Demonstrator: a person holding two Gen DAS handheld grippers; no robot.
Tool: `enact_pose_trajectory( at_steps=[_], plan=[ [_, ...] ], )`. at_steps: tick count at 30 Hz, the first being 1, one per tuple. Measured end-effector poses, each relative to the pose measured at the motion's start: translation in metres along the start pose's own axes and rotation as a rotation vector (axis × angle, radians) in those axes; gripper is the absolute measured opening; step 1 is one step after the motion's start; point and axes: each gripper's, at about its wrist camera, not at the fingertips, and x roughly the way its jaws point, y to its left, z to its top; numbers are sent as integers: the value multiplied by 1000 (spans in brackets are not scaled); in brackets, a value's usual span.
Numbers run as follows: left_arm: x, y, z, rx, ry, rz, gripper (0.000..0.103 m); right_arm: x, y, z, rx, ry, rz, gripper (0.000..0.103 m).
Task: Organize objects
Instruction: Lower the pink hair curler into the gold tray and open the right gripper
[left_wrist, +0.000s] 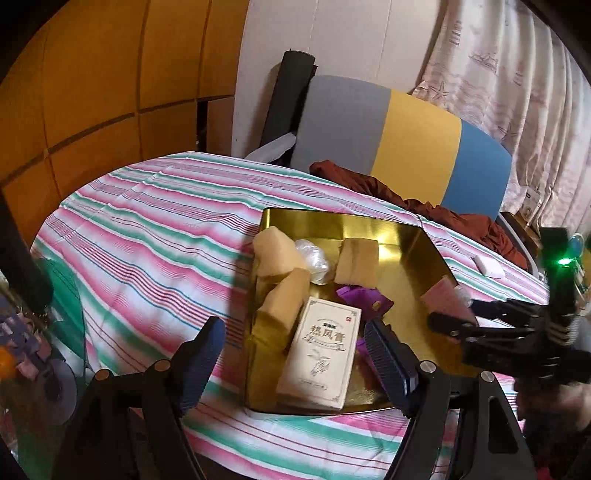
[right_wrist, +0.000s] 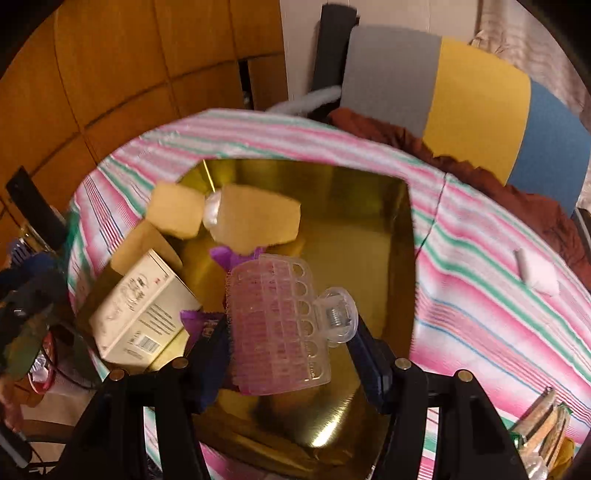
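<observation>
A gold tray (left_wrist: 413, 254) (right_wrist: 354, 199) lies on the striped tablecloth. In it are three tan sponge blocks (left_wrist: 275, 253) (right_wrist: 255, 218), a clear plastic wad (left_wrist: 314, 258), a purple pouch (left_wrist: 364, 301) and a cream box with Chinese print (left_wrist: 319, 354) (right_wrist: 142, 308). My left gripper (left_wrist: 295, 358) is open and empty, its fingers either side of the box at the tray's near edge. My right gripper (right_wrist: 291, 332) is shut on a pink hair roller with a clear clip (right_wrist: 280, 325), held above the tray; it also shows in the left wrist view (left_wrist: 448, 301).
A white eraser-like block (left_wrist: 489, 266) (right_wrist: 537, 275) lies on the cloth right of the tray. A brown garment (left_wrist: 424, 203) and a grey-yellow-blue chair back (left_wrist: 406, 136) are behind. Clutter sits at the left edge (left_wrist: 29, 350), and packets at the near right (right_wrist: 543, 424).
</observation>
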Motion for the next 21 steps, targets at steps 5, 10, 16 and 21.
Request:
enact_pose_trajectory(
  at_steps=[5, 10, 16, 21],
  plan=[
    [1, 5, -5, -15, 19, -8, 79, 23, 2, -4, 5, 58, -18, 62],
    [5, 4, -6, -13, 31, -7, 79, 34, 0, -9, 41, 100, -19, 64],
    [3, 3, -8, -5, 28, -2, 81, 30, 4, -11, 49, 85, -11, 68],
    [0, 1, -8, 0, 21, -1, 82, 18, 9, -11, 39, 41, -9, 71]
  ],
)
